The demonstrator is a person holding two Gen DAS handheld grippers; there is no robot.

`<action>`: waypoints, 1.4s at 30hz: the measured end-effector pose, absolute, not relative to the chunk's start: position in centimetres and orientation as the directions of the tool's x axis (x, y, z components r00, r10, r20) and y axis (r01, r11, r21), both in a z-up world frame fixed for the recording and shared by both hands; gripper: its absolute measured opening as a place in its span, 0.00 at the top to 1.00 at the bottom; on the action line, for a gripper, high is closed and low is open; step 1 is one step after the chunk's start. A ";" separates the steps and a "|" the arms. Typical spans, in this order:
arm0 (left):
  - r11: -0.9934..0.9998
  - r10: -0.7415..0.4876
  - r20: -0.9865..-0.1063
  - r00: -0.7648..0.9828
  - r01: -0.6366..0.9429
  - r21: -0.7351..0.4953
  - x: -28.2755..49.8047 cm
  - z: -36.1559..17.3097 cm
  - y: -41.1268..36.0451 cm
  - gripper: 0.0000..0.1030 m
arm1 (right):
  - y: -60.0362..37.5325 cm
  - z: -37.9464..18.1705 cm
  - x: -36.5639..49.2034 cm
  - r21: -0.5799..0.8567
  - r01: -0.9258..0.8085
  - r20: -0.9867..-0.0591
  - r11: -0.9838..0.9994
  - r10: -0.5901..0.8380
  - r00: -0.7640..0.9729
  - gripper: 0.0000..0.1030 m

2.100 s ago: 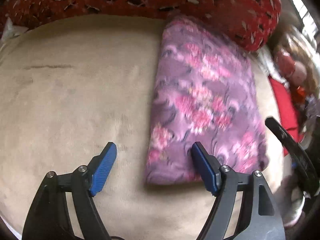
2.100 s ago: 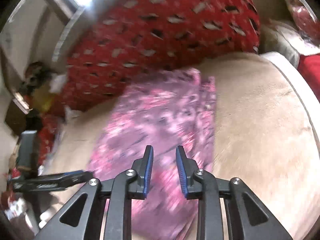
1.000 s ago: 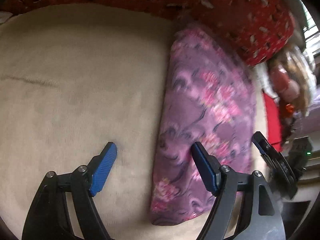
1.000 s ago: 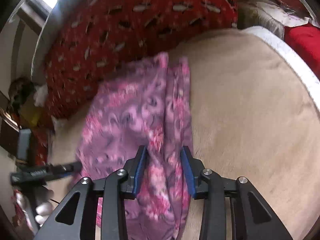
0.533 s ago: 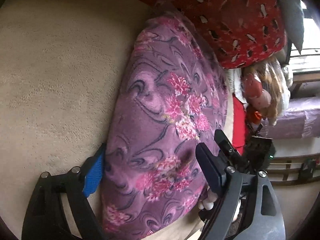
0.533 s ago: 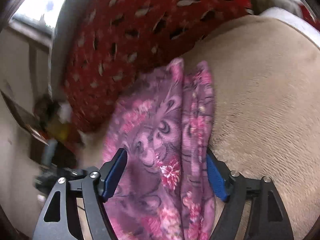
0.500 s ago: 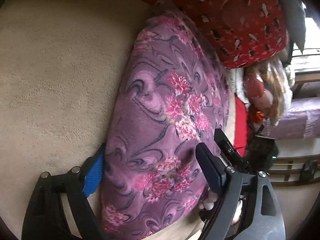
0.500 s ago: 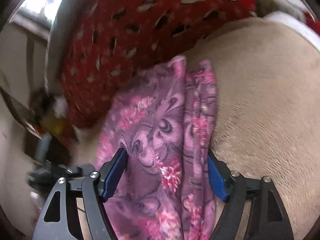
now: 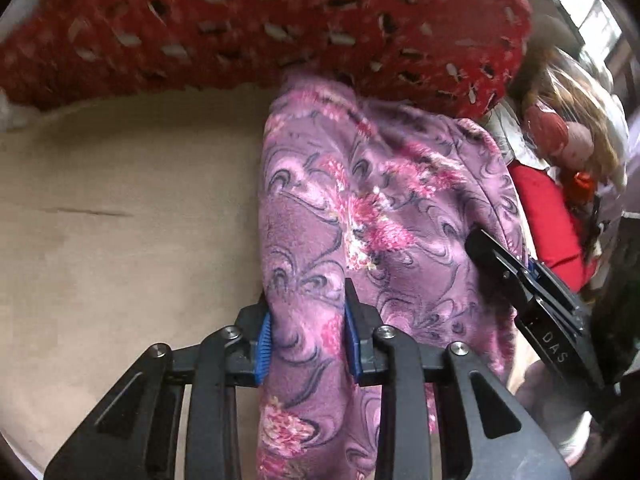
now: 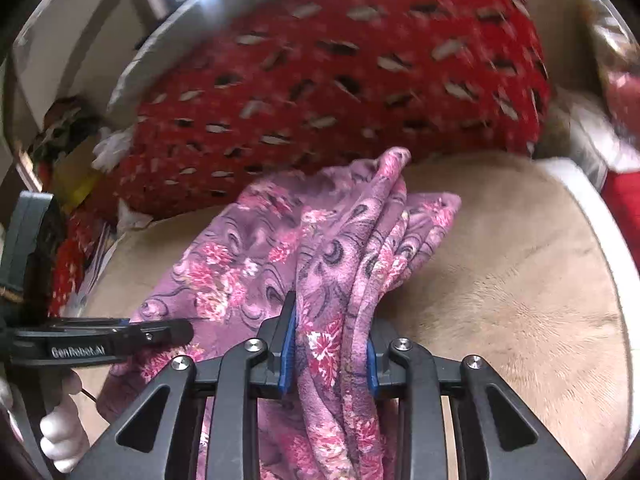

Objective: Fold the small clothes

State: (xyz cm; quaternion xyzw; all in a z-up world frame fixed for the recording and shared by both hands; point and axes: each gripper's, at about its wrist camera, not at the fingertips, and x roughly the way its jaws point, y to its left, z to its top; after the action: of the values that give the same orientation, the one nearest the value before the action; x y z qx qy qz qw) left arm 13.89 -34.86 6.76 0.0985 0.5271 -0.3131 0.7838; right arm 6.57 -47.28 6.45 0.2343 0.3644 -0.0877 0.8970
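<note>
Fabric edges cut off below both views. Left gripper (image 9: 306, 324) and right gripper (image 10: 330, 350) closing, each pinching a near fold of purple floral garment (image 9: 384, 216), draped over beige cushion (image 9: 128, 240). Blurred red pillow (image 10: 340, 80) farther back.

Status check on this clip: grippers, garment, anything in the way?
Left gripper and right gripper closing, purple floral garment bunched between both. Near end up off beige blanket. Red pillow touches far end.

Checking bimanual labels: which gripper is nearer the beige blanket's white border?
Right. The right gripper grips the purple floral garment beside the white border; the left gripper clamps the garment's opposite edge.
</note>
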 end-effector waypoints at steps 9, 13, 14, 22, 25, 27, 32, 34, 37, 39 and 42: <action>0.815 -0.350 -0.869 0.350 0.571 -0.099 10.4 9.6 -27.9 0.74 | -39.9 7.6 4.1 0.413 0.261 -0.664 0.873 0.093 0.742 0.74; 0.833 -0.348 -0.874 0.340 0.540 -0.122 9.5 9.1 -23.6 0.73 | -36.5 7.6 3.5 0.434 0.223 -0.655 0.873 0.137 0.743 0.73; 0.837 -0.349 -0.878 0.326 0.530 -0.136 9.2 8.5 -22.2 0.73 | -35.8 7.4 3.2 0.444 0.215 -0.653 0.870 0.150 0.743 0.73; 0.862 -0.344 -0.931 0.126 0.435 -0.259 10.2 1.6 -16.3 0.65 | -33.5 0.6 1.6 0.524 0.305 -0.738 0.795 0.245 0.629 0.66; 0.844 -0.409 -0.899 0.154 0.438 -0.309 11.2 3.6 -15.4 0.65 | -35.2 2.2 1.2 0.510 0.369 -0.740 0.777 0.178 0.649 0.65; 0.840 -0.430 -0.882 0.192 0.444 -0.312 12.1 5.0 -16.0 0.63 | -36.2 4.6 1.4 0.498 0.374 -0.695 0.782 0.103 0.712 0.63; 0.841 -0.429 -0.878 0.211 0.449 -0.302 14.9 5.6 -19.6 0.61 | -34.9 6.0 5.0 0.444 0.279 -0.671 0.851 0.110 0.733 0.66; 0.850 -0.395 -0.894 0.213 0.455 -0.267 16.3 4.7 -21.6 0.60 | -34.5 5.4 6.0 0.415 0.261 -0.678 0.871 0.105 0.728 0.67; 0.886 -0.294 -0.926 0.236 0.430 -0.172 18.4 2.0 -23.4 0.45 | -34.9 3.0 7.4 0.342 0.314 -0.731 0.886 0.041 0.681 0.70; 0.899 -0.260 -0.946 0.192 0.405 -0.165 19.8 -0.3 -23.8 0.28 | -36.1 -1.0 8.8 0.246 0.385 -0.843 0.889 0.000 0.539 0.70; 0.894 -0.349 -0.929 0.125 0.342 -0.290 21.3 -0.2 -22.1 0.28 | -38.4 -1.1 7.4 0.404 0.384 -0.785 0.830 0.100 0.611 0.71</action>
State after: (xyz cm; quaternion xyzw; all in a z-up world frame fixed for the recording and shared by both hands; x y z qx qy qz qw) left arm 21.27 -22.11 -0.24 -0.0028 0.6200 -0.2303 0.7500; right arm 7.44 -38.39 -1.15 0.2792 0.4332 -0.0831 0.8530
